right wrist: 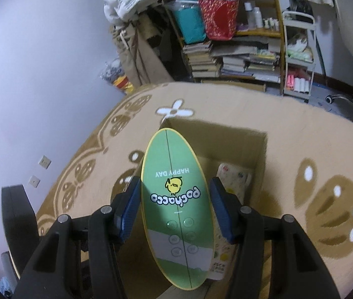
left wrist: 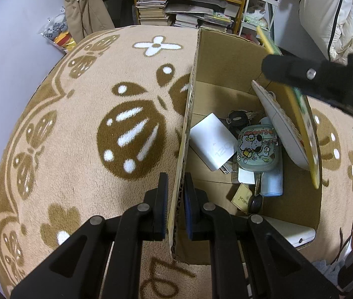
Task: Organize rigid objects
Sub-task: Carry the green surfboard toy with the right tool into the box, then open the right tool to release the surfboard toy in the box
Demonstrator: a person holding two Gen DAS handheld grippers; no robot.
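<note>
A: What is everything resting on?

B: A tan fleece blanket (left wrist: 81, 104) with brown and white flower and bug shapes, spread under an open cardboard box (left wrist: 226, 57).

A: And the room behind?

B: A pale wall (right wrist: 39, 62), a wooden shelf (right wrist: 276, 12) piled with books, a teal bag (right wrist: 191, 22) and a red bag (right wrist: 220, 20), and a white trolley (right wrist: 298, 57) beside it.

A: The grippers?

B: The left gripper (left wrist: 175, 206) has its pads closed onto the box's left wall. The right gripper (right wrist: 176, 206) is clamped on the edges of a green board (right wrist: 176, 199) with a yellow rim, printed "HAPPY DAY", held tilted over the box opening.

A: What is in the box?

B: A white charger block (left wrist: 211, 142), black keys (left wrist: 237, 117), a cartoon-print case (left wrist: 257, 147), a pale blue tube (left wrist: 273, 179) and a white patterned case (left wrist: 283, 129) leaning just under the board.
</note>
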